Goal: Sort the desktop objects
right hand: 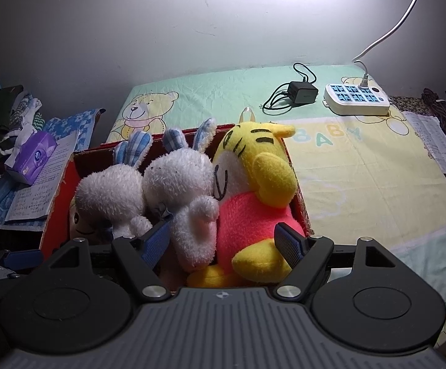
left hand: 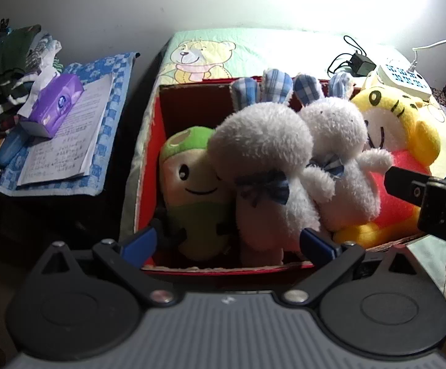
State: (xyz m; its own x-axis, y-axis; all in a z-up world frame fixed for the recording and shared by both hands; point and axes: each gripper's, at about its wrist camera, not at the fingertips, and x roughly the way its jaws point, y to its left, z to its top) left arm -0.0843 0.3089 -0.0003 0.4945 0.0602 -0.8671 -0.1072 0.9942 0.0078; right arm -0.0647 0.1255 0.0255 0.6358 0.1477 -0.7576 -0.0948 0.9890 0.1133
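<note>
Hovering at the near rim of the red-lined cardboard box [left hand: 161, 141], the left gripper [left hand: 227, 243] stands with its blue-padded jaws spread wide and nothing between them, and the right gripper [right hand: 224, 241] is spread just as wide, its pads flanking but not pinching the yellow tiger plush in a red shirt [right hand: 253, 190]. Just ahead of the left gripper's jaws lie the near white fluffy rabbit with blue checked ears [left hand: 263, 166] and, to its left, the green-and-tan smiling plush [left hand: 189, 184]; a second white rabbit plush [left hand: 336, 150] leans between the first one and the tiger. All four toys sit packed inside the box, which rests on the pale green baby-print bedsheet [right hand: 361, 166]. Judging by this, the toy-sorting step looks nearly done, with both grippers seemingly just clear of a drop. The next move probably calls for backing both grippers up and out without snagging fur, then turning to whatever is left: the black charger with its coiled cable [right hand: 299, 93] and the white power strip with blue sockets [right hand: 358, 98] lie well apart, far across the sheet.
</note>
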